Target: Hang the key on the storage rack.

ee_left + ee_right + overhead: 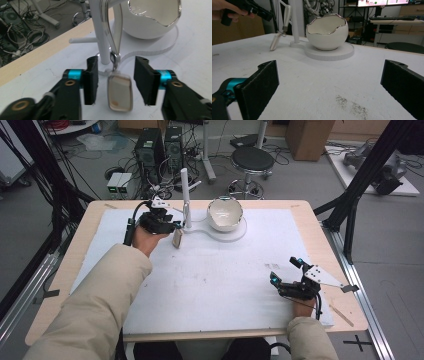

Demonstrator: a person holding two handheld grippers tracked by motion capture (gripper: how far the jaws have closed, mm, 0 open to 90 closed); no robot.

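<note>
Because the left gripper (pixel 115 82) stands with jaws apart on either side of the hanging pendant (pixel 120 93), neither jaw touching it, a closing pinch could swing the pendant on its strap (pixel 115 35) and tip the thin white stand (pixel 100 30). Just beside that stand, the egg-shaped bowl (pixel 225 213) might get knocked. Well apart, the right gripper (pixel 286 276) rests spread and empty on the worktop (pixel 210 280). No legible writing appears.
</note>
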